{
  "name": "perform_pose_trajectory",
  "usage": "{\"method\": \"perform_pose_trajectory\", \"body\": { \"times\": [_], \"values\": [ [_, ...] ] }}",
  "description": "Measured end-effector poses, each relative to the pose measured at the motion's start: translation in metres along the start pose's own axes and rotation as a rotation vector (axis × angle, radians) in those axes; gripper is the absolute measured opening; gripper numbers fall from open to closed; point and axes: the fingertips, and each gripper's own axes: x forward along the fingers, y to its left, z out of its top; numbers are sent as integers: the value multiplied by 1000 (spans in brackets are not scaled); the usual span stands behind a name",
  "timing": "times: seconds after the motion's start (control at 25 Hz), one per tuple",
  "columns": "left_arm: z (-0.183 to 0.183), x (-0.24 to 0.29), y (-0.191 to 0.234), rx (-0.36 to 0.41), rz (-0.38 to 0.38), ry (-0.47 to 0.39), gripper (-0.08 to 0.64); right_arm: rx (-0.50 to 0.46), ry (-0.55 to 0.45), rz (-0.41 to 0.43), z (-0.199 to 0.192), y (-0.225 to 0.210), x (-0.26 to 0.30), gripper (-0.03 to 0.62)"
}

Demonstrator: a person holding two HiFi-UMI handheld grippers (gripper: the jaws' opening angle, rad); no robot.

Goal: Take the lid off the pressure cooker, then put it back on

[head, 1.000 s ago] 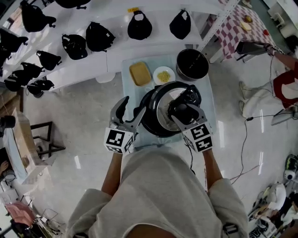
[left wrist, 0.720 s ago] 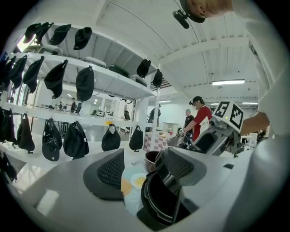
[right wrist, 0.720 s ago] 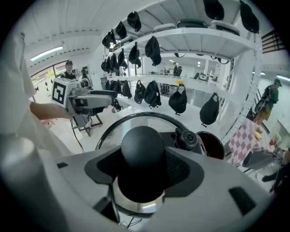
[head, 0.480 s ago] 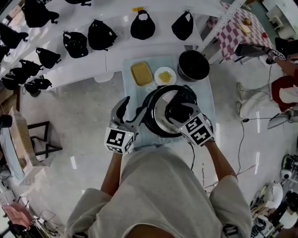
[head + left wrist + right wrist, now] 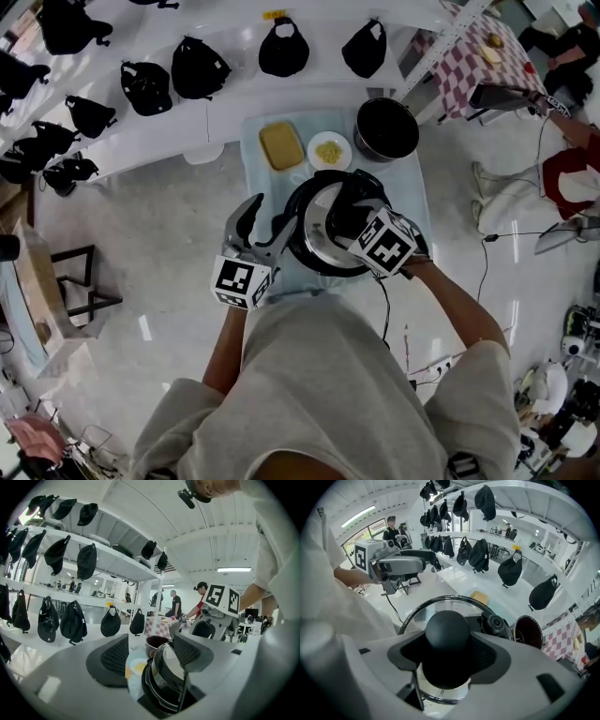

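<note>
The black pressure cooker (image 5: 314,265) stands on a small pale table (image 5: 262,183) with its shiny lid (image 5: 317,225) on. My right gripper (image 5: 352,214) points steeply down over the lid's middle. In the right gripper view the round black lid knob (image 5: 446,632) sits between the two pads of my right gripper (image 5: 447,657); the jaws stand wide and I see no squeeze on it. My left gripper (image 5: 265,223) is open at the cooker's left side. In the left gripper view the cooker (image 5: 164,681) shows low between the spread jaws of my left gripper (image 5: 152,654).
Behind the cooker on the table are a black pot (image 5: 386,128), a small white dish of yellow food (image 5: 330,151) and a yellow block (image 5: 281,146). White shelves with several black caps (image 5: 197,70) run behind. A checkered table (image 5: 469,56) and another person (image 5: 572,173) are at the right.
My right gripper has come down and tilted over the lid, so the knob now lies between its jaws. The left gripper has stayed put.
</note>
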Motion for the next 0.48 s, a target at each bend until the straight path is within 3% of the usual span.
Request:
{"method": "perform_pose_trajectory", "body": {
  "times": [0.2,0.48],
  "values": [
    [0,2,0,-1,0,-3,291,-35,53,42,0,3,13,272],
    [-1,4,5,-5,10,2,291,17,48,50,3,-4,24,272]
  ]
}}
